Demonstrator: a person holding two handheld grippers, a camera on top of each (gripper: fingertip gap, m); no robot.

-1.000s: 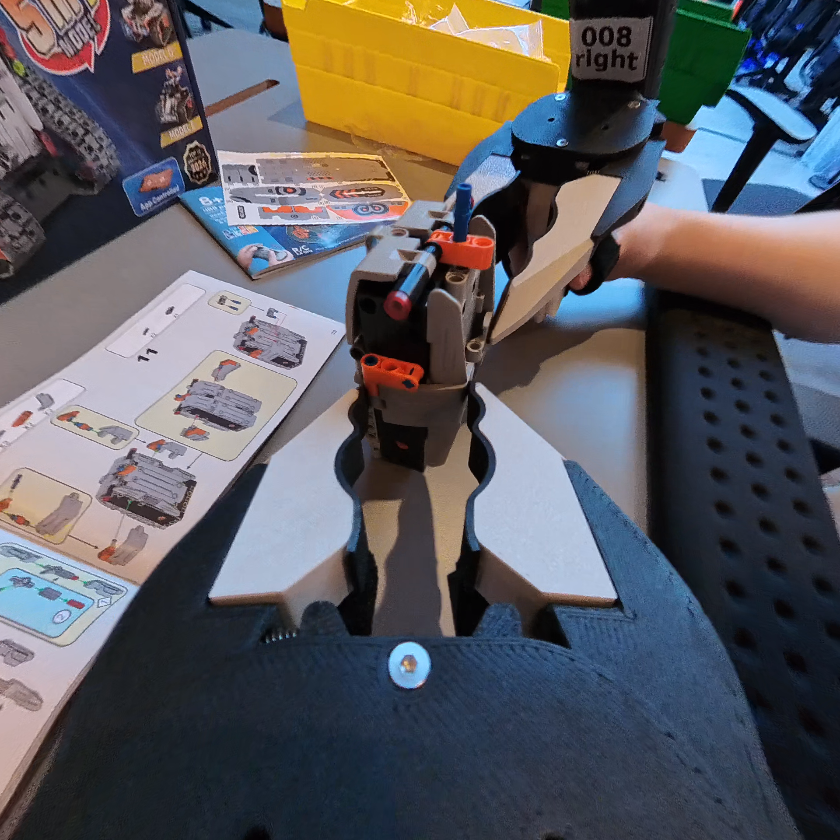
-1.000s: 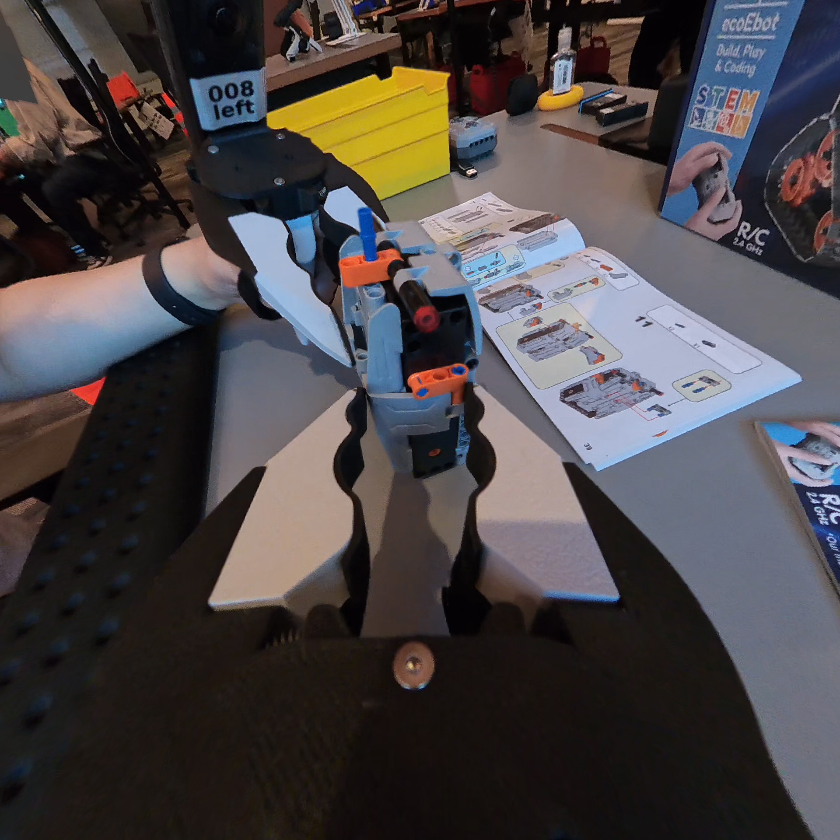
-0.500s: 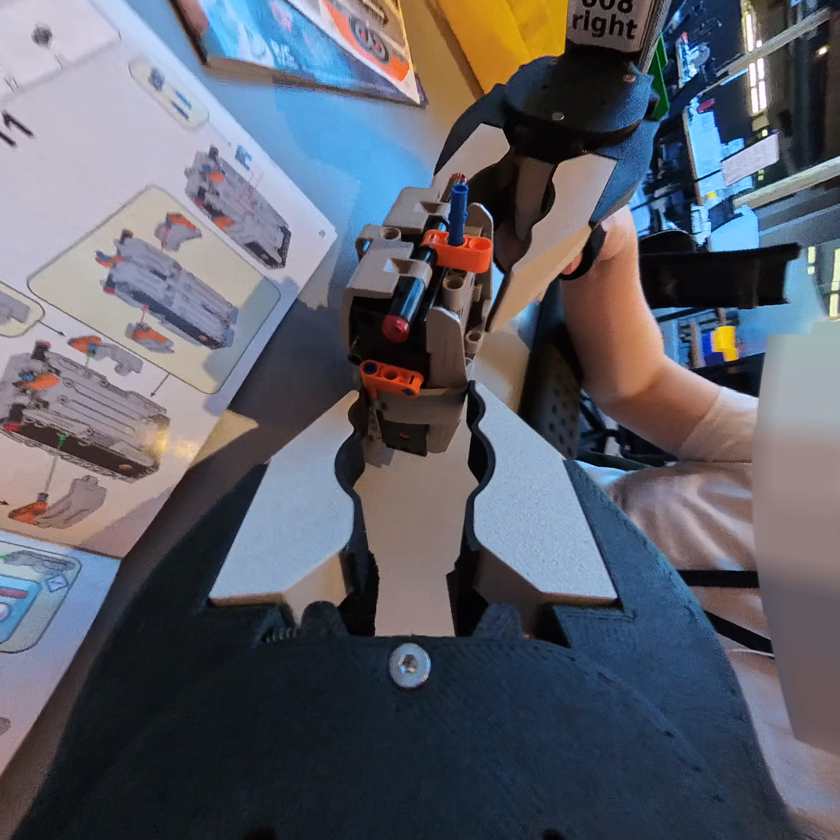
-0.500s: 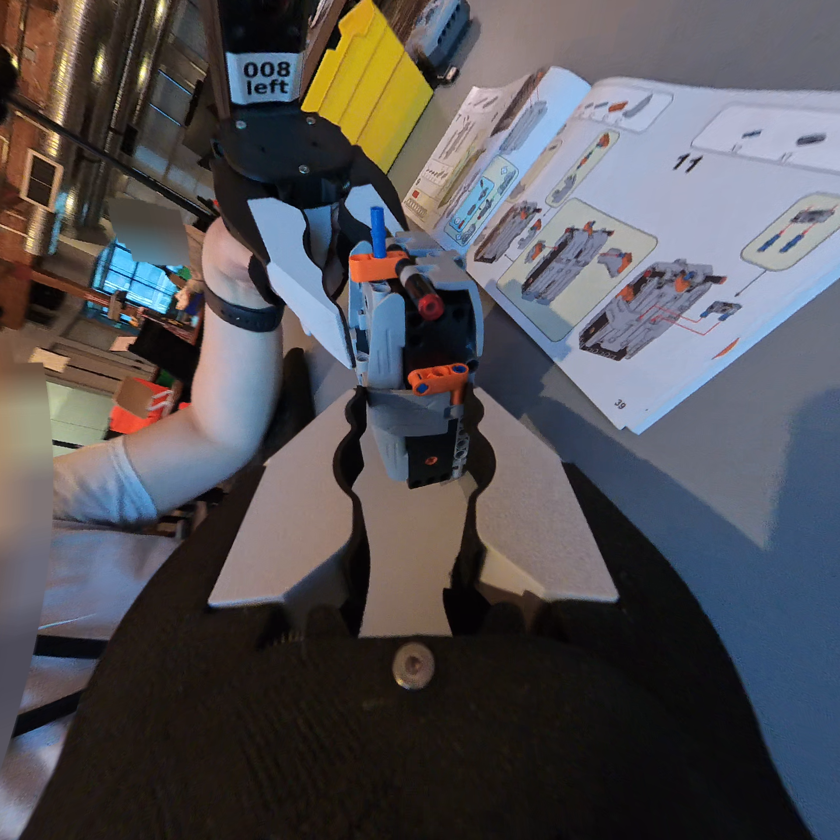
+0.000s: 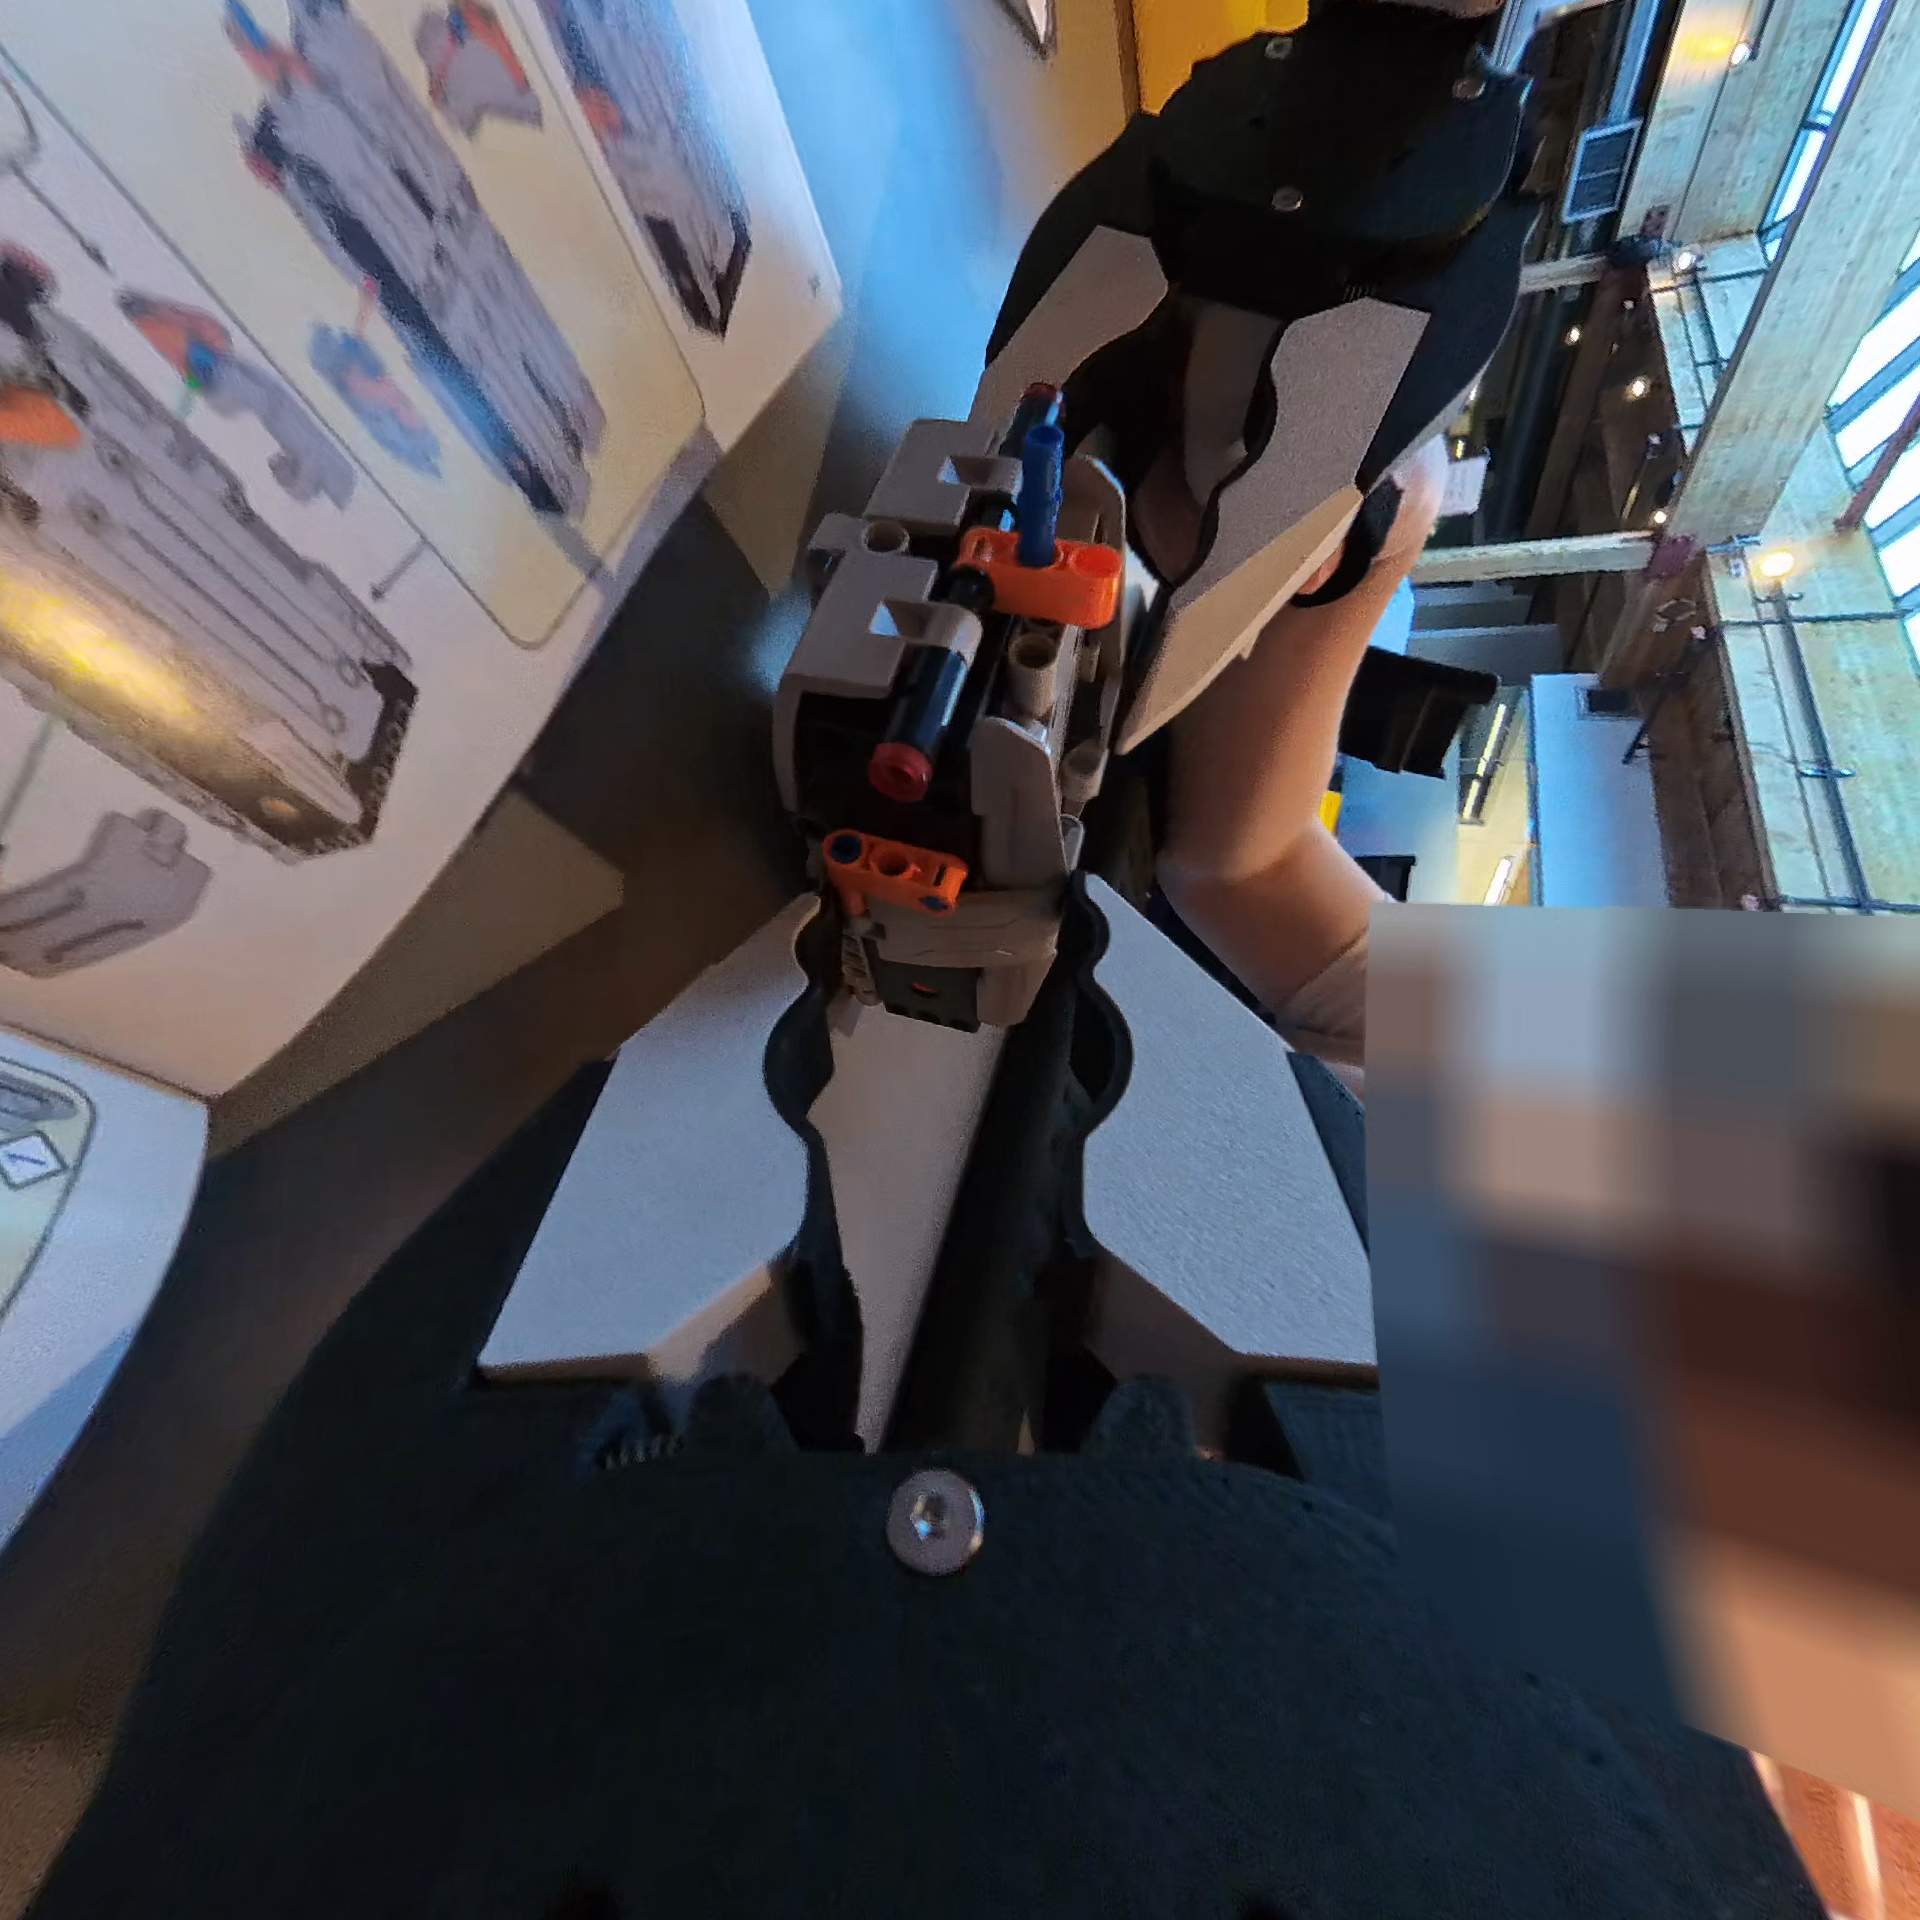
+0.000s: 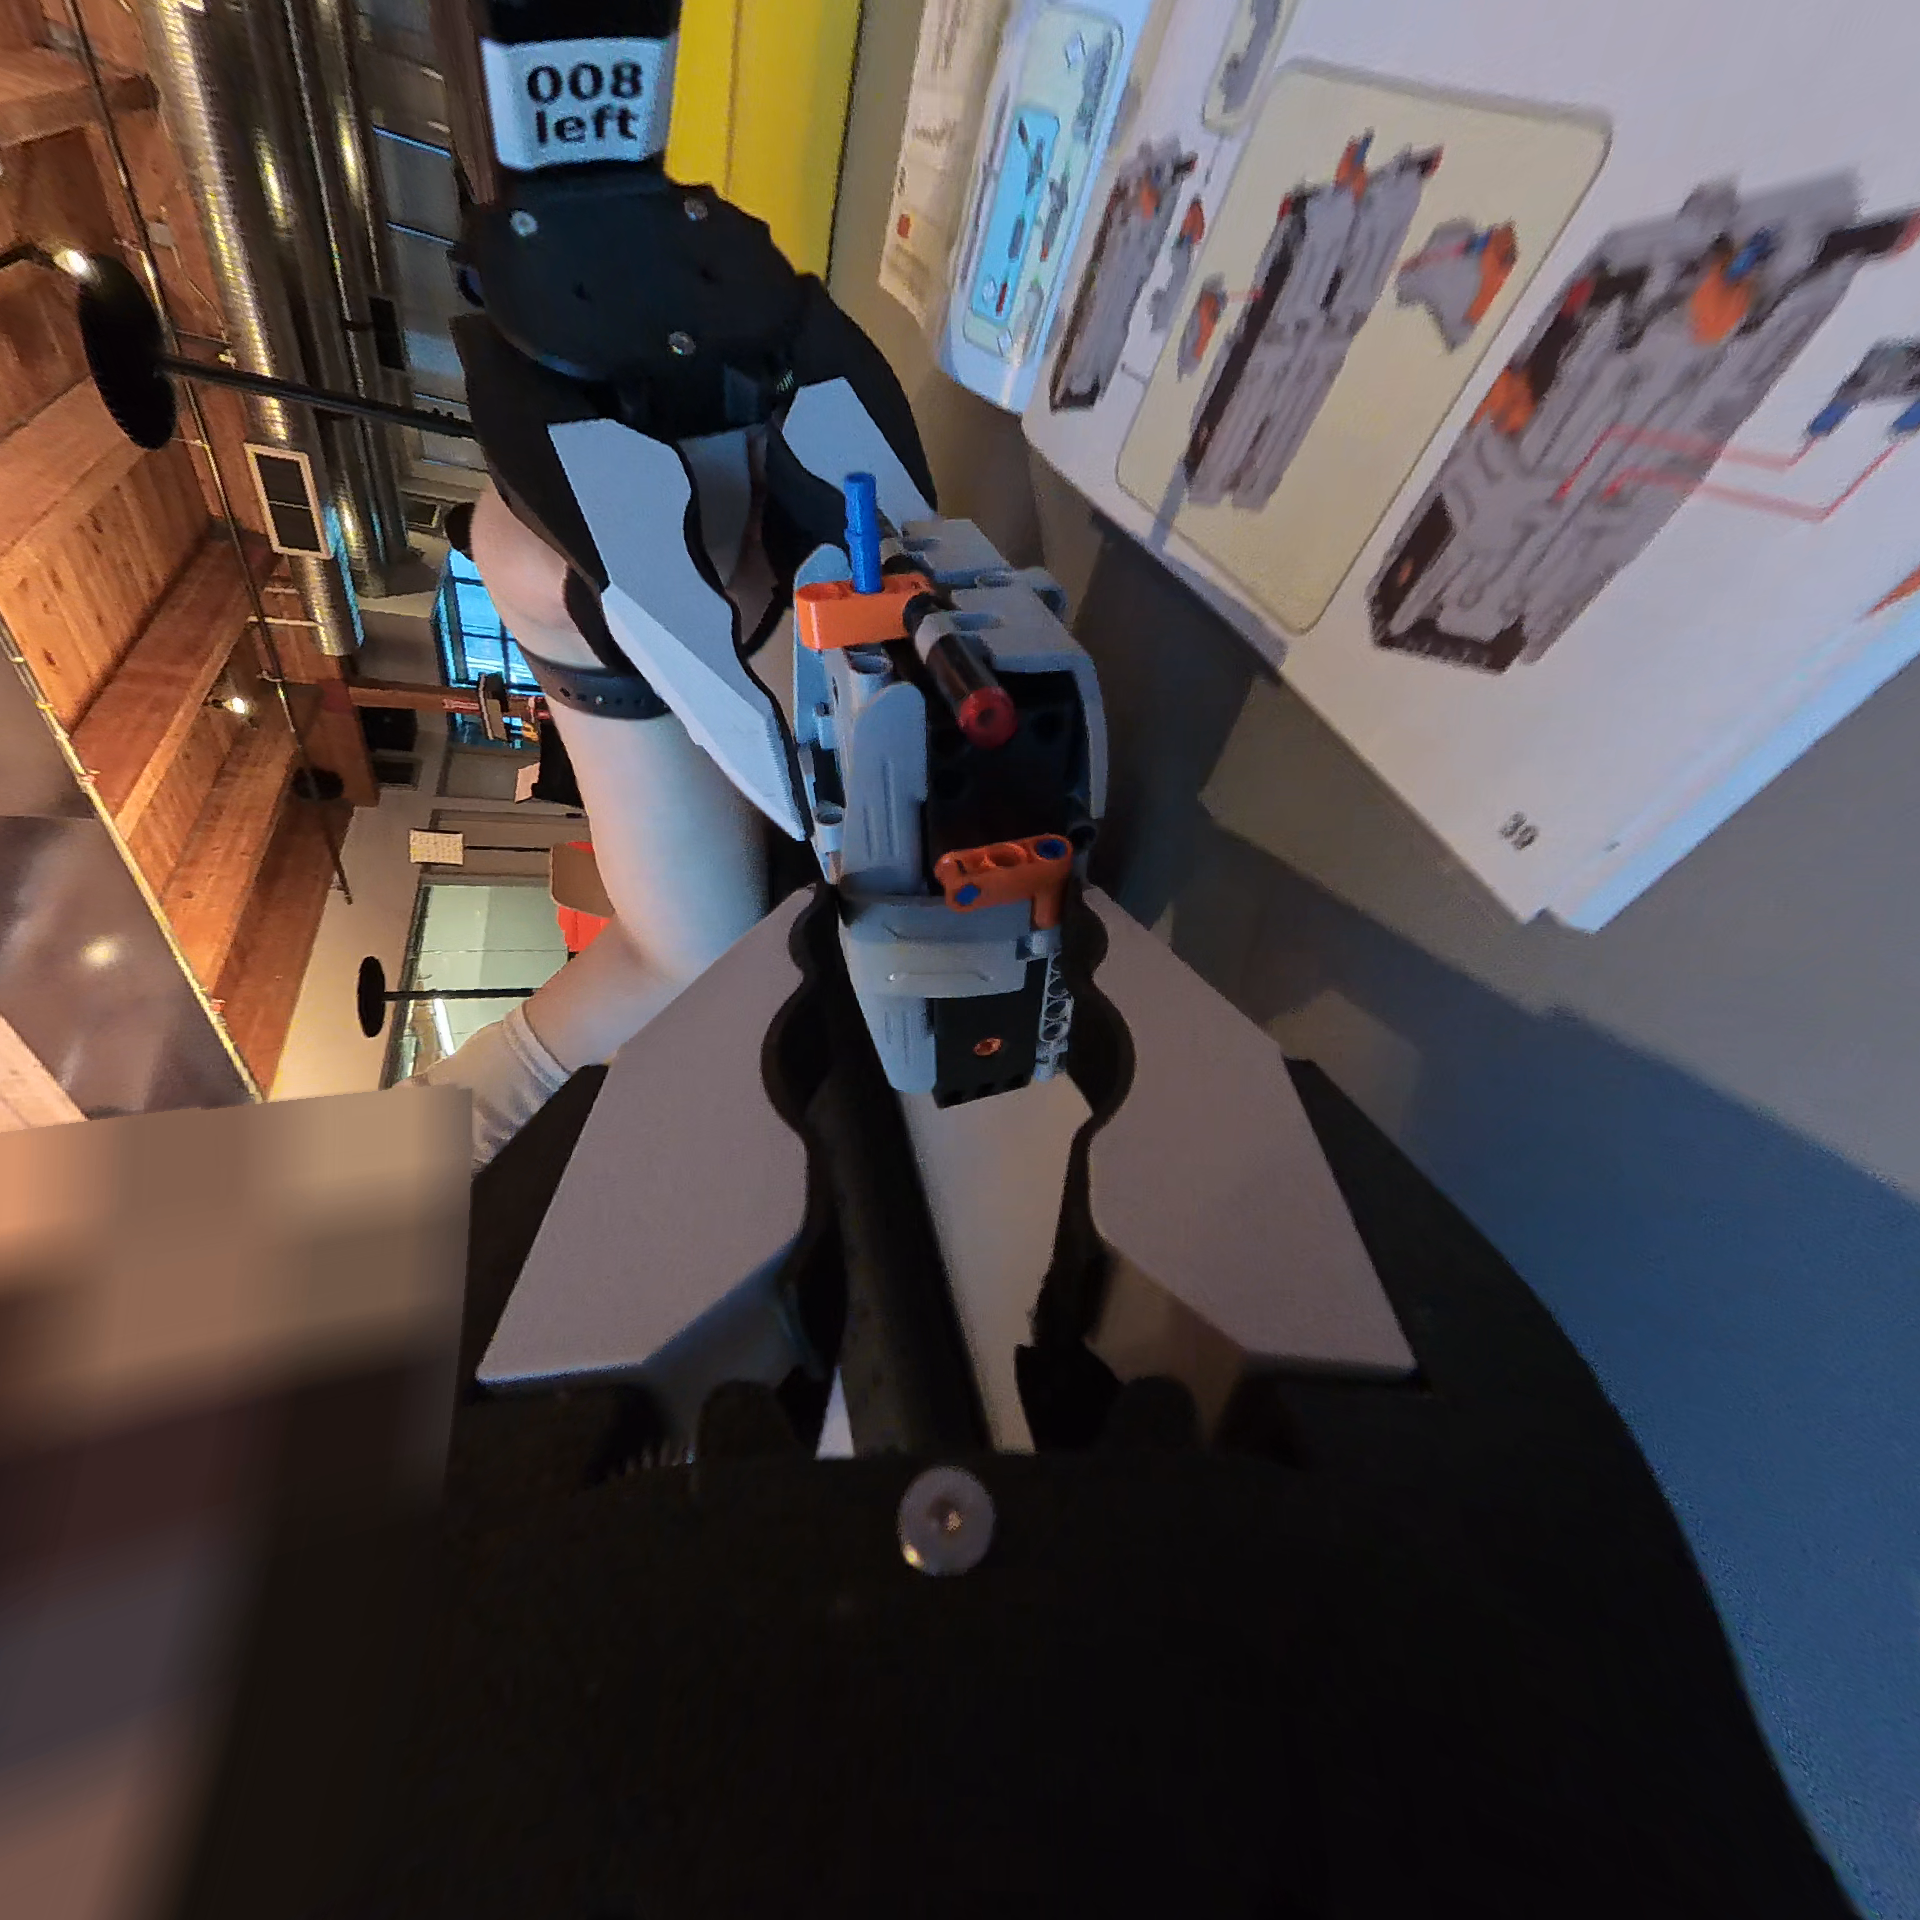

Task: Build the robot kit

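Taken from left to right in the left wrist view, the open instruction booklet (image 5: 343, 540) comes first. It is spread flat on the grey table (image 5: 540, 1018), to the left of the brick model (image 5: 951, 727), with its assembly diagrams facing up, presumably so that the build can be checked against them.

The brick model itself is a grey and black block with two orange connectors, a blue pin (image 5: 1039, 488) standing up from the far connector and a black axle with a red end lying across its top. It is held up off the table, between the two grippers.

The left gripper (image 5: 940, 966) is closed narrowly on the near end of the model, its pale fingers (image 5: 686, 1174) pressing either side of the grey base. This two-sided clamp appears to steady the block — the pin and connectors are left exposed on top.

To the right of the model and beyond it is the right gripper (image 5: 1164, 623). In the right wrist view it (image 6: 951, 987) is likewise seen clamped on its own near end of the model (image 6: 945, 790), jaws drawn in narrowly. The block is thus gripped from opposite ends — likely so that it can be turned as one piece.

A bare forearm (image 5: 1247, 790) is seen right of the model, behind the far gripper.
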